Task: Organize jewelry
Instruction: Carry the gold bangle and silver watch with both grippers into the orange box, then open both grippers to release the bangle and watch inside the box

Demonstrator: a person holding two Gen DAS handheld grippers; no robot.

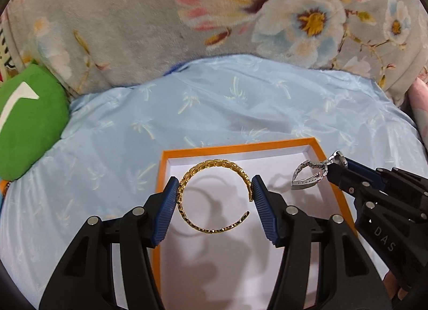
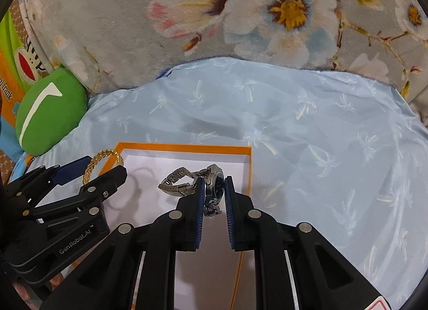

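Note:
An open gold cuff bracelet (image 1: 214,197) is pinched between the blue pads of my left gripper (image 1: 215,185), held above the white floor of an orange-rimmed box (image 1: 240,148). From the right wrist view the same bracelet (image 2: 103,161) and left gripper (image 2: 93,170) show at the box's left side. My right gripper (image 2: 214,186) is shut on a silver wristwatch (image 2: 214,189) with a dark dial; its metal band (image 2: 174,182) hangs out to the left over the box (image 2: 187,147). In the left wrist view the watch (image 1: 311,173) and right gripper (image 1: 334,166) sit over the box's right edge.
The box lies on a pale blue cloth with palm prints (image 1: 214,106). Behind it rises a grey floral blanket (image 1: 133,21). A green plush cushion (image 1: 29,128) lies at the left, with a printed orange and green bag (image 2: 13,50) beyond it.

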